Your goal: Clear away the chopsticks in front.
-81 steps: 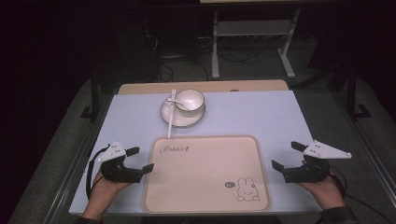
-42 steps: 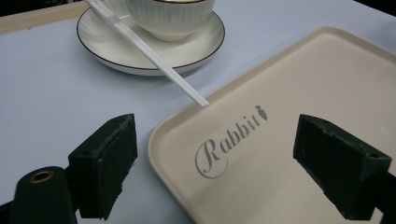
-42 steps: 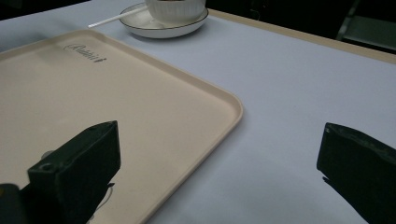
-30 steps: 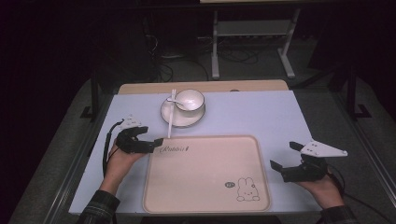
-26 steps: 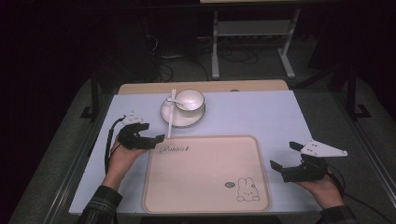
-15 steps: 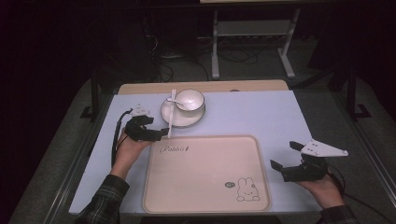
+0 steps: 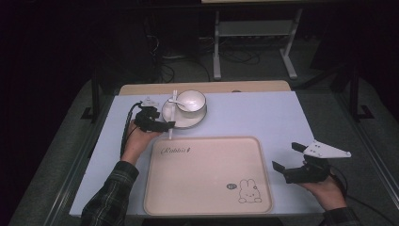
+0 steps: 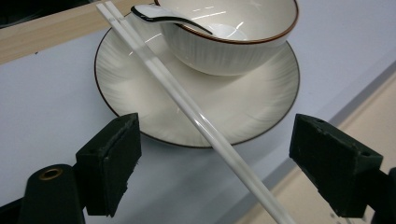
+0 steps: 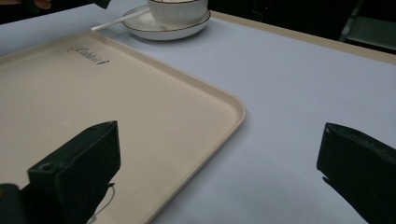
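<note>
High view: left gripper (image 7: 165, 125) sits at the near-left rim of the plate (image 7: 181, 121), jaws spread around the near end of the chopsticks (image 7: 172, 113). The chopsticks lie across the plate's left side, near tips overhanging toward the tray (image 7: 207, 175). A bowl (image 7: 190, 102) with a spoon (image 7: 176, 101) stands on the plate. Right gripper (image 7: 301, 165) hovers just off the tray's right edge, jaws spread, holding nothing.

Left gripper view: the chopsticks (image 8: 187, 109) run diagonally between the jaws, touching neither pad. The plate (image 8: 198, 100) rim is just beyond the pads.

Right gripper view: jaws wide apart over the tray (image 9: 224, 100) corner and the table (image 9: 303, 84).

Handling, as a judgement: the chopsticks look light, stiff, glossy and slippery, and the pair can scissor or roll. Best pinched across both sticks at the overhanging part, clear of the plate rim, squeezed squarely. Plate and bowl look breakable, so avoid knocking the rim.
</note>
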### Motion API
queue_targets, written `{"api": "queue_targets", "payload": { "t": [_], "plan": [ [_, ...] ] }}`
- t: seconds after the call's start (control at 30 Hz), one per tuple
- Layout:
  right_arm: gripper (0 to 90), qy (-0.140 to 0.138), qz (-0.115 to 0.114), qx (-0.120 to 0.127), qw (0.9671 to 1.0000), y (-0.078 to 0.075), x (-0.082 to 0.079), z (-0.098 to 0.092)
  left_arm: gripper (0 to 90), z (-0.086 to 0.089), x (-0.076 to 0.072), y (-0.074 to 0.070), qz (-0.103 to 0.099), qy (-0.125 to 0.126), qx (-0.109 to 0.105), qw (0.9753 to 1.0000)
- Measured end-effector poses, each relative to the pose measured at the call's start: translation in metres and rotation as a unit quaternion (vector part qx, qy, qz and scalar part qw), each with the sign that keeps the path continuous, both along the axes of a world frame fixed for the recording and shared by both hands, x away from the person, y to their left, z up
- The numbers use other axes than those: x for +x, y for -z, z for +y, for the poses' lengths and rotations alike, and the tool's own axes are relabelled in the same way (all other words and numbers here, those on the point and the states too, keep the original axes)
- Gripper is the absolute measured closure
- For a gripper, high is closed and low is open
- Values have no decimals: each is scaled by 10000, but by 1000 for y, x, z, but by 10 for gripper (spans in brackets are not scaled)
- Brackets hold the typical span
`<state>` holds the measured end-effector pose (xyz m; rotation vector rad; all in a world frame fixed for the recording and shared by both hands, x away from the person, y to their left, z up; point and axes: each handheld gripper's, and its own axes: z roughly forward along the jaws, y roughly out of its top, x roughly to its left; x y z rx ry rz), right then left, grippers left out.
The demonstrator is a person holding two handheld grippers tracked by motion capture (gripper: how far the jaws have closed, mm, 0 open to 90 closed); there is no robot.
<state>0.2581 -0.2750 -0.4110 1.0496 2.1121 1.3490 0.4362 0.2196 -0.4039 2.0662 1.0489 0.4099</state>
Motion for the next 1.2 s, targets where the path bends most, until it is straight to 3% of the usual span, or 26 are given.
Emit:
{"api": "queue_targets", "payload": {
  "t": [0.2,0.3,0.57,0.87,1.2],
  "plan": [
    [0,2,9,17,10000,0,0,0,322,-9,19,2,49,-71,158,9998],
    [0,-2,4,24,10000,0,0,-1,372,-14,28,3,100,-128,391,9991],
    [0,2,-13,90,10000,-1,-1,-2,493,-22,41,11,306,-215,625,9973],
    [0,-8,-5,118,9999,-2,-2,-2,576,-26,45,19,374,-352,746,9959],
    [0,-29,-6,112,9999,-2,-2,-2,656,-25,53,23,339,-487,705,9957]
  ]
}}
